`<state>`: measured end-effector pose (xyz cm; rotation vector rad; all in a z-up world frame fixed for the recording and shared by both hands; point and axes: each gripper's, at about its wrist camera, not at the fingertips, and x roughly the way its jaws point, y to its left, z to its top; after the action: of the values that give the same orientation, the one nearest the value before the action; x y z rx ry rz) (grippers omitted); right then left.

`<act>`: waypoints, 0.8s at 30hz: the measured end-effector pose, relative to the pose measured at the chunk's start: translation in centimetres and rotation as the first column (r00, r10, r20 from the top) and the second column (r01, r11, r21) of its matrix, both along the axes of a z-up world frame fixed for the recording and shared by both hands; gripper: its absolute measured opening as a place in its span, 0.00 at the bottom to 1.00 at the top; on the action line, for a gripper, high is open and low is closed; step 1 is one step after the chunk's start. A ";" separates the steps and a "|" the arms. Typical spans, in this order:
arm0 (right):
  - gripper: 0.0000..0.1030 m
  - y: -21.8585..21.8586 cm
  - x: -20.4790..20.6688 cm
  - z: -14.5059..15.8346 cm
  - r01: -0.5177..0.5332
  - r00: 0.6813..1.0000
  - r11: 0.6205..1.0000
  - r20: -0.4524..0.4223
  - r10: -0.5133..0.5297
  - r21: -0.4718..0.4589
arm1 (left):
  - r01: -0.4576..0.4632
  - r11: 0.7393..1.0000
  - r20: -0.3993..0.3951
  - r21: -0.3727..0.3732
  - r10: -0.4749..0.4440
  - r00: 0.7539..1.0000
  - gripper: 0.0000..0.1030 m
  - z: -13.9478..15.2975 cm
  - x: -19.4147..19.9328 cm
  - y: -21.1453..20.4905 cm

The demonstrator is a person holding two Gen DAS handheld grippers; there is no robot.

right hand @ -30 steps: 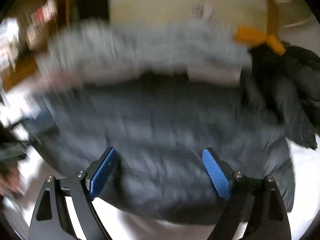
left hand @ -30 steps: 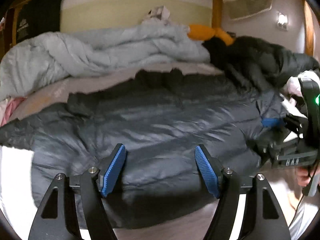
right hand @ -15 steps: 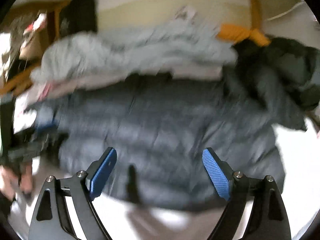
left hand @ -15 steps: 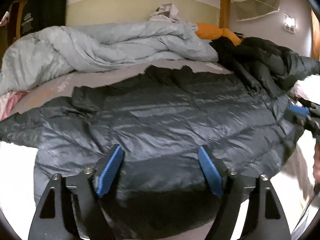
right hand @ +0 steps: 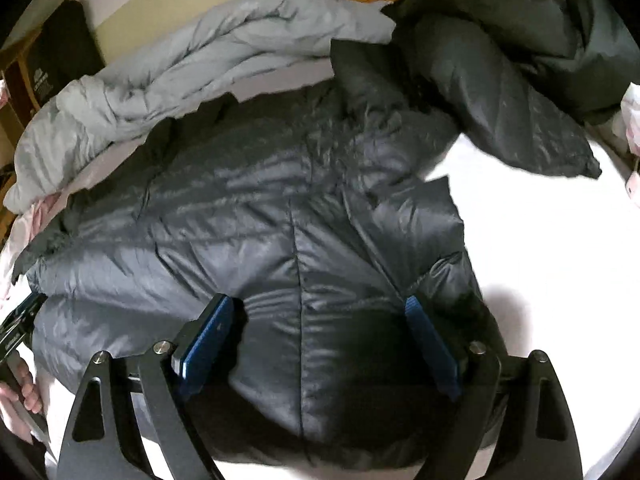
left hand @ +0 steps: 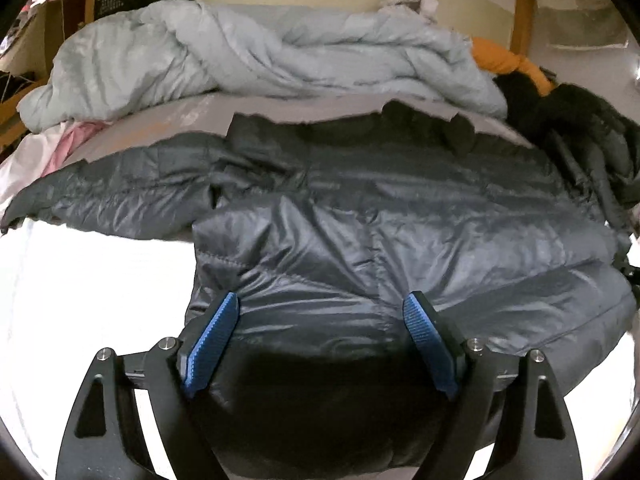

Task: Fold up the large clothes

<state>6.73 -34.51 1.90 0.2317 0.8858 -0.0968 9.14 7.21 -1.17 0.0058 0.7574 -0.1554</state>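
Observation:
A large dark grey puffer jacket (left hand: 380, 232) lies spread flat on the bed, one sleeve stretched out to the left (left hand: 120, 196). It fills the right wrist view too (right hand: 260, 232), its other sleeve running up to the right (right hand: 500, 112). My left gripper (left hand: 320, 320) is open, its blue pads over the jacket's lower left hem. My right gripper (right hand: 320, 320) is open over the lower right hem. Neither holds fabric. The left gripper's edge (right hand: 16, 324) shows at the far left of the right wrist view.
A crumpled pale grey duvet (left hand: 260, 52) lies along the back of the bed. An orange pillow (left hand: 508, 60) and a black garment (left hand: 580, 120) sit at the back right. A white sheet (right hand: 540, 240) is bare to the right and to the left (left hand: 100, 280) of the jacket.
Both grippers have moved closer to the jacket's lower hem, left toward the left side and right toward the right side. The right gripper has left the left wrist view. Both stay open.

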 end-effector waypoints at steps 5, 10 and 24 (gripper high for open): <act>0.87 0.9 -1.2 0.4 -0.004 1.000 0.999 0.010 0.004 -0.052 | 0.027 0.998 0.136 -0.065 -0.018 0.991 0.80 2.4 -2.6 0.0; 0.87 2.3 -3.1 4.1 -0.029 0.970 0.999 0.243 0.034 -0.025 | 0.220 0.975 0.322 -0.036 -0.198 0.926 0.81 5.9 -6.1 -3.9; 0.70 13.6 -1.9 -0.1 -0.293 0.936 0.910 0.106 0.336 -0.292 | 0.299 0.954 0.039 -0.027 -0.298 0.954 0.61 0.3 -3.1 -10.8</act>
<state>4.82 -20.88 1.79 -0.1627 0.7354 0.1007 6.08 -3.61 -0.88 0.0919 0.7165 -0.4550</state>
